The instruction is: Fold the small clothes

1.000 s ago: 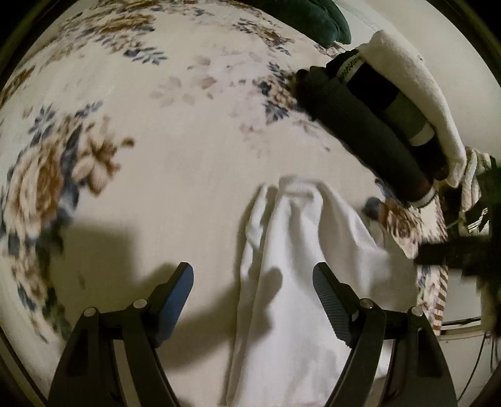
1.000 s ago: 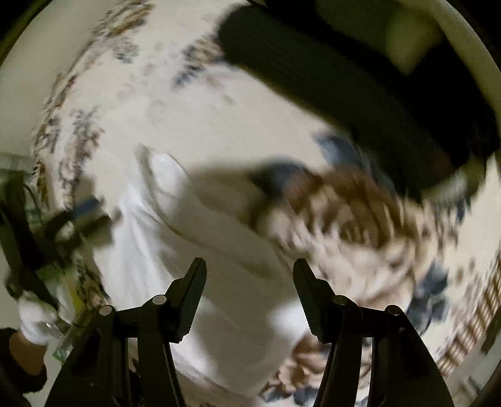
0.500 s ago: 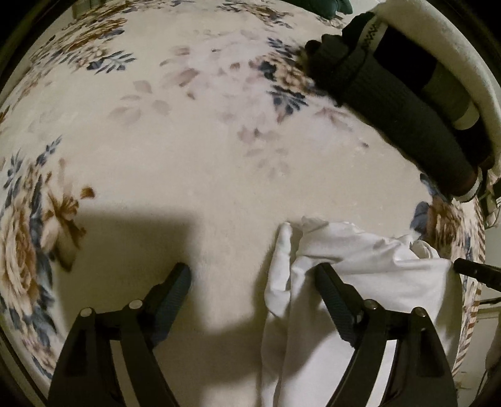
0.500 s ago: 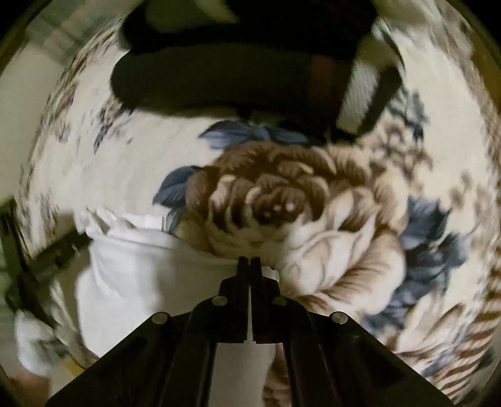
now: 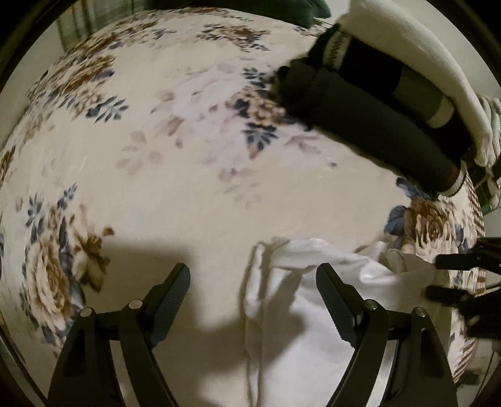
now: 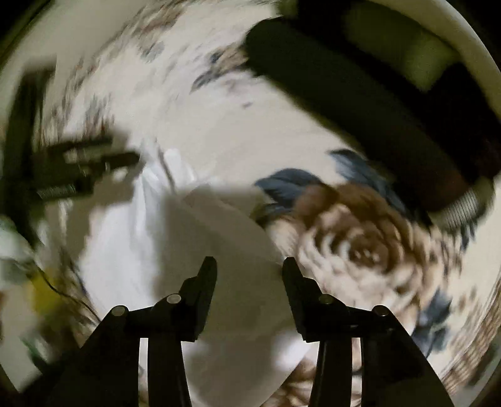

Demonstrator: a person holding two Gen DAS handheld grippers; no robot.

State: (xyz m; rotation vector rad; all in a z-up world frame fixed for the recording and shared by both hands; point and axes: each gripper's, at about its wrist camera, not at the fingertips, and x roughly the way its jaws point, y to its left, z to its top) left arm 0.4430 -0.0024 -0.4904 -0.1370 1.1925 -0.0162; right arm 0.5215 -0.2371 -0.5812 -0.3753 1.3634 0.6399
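A small white garment (image 5: 300, 332) lies on the flowered bedspread (image 5: 194, 175), its upper edge bunched and turned over. My left gripper (image 5: 253, 275) hangs open above it; the garment's left edge lies between the fingers and nothing is gripped. In the left wrist view my right gripper (image 5: 438, 277) comes in from the right at the garment's crumpled right corner. In the blurred right wrist view the right gripper (image 6: 249, 266) has its jaws apart and opening over the shaded white garment (image 6: 131, 250), its pads clear of the cloth. The left gripper (image 6: 94, 166) shows at the left there.
Rolled dark clothes (image 5: 369, 125) and a folded white cloth (image 5: 416, 59) lie along the far right edge of the bed. A dark green item (image 5: 281, 9) sits at the far edge. The bedspread's edge (image 5: 472, 213) runs just right of the garment.
The right gripper was shut on the garment's edge half a second ago; its jaws now stand apart. The garment's top edge has bunched up. The left gripper stayed open and shifted slightly.
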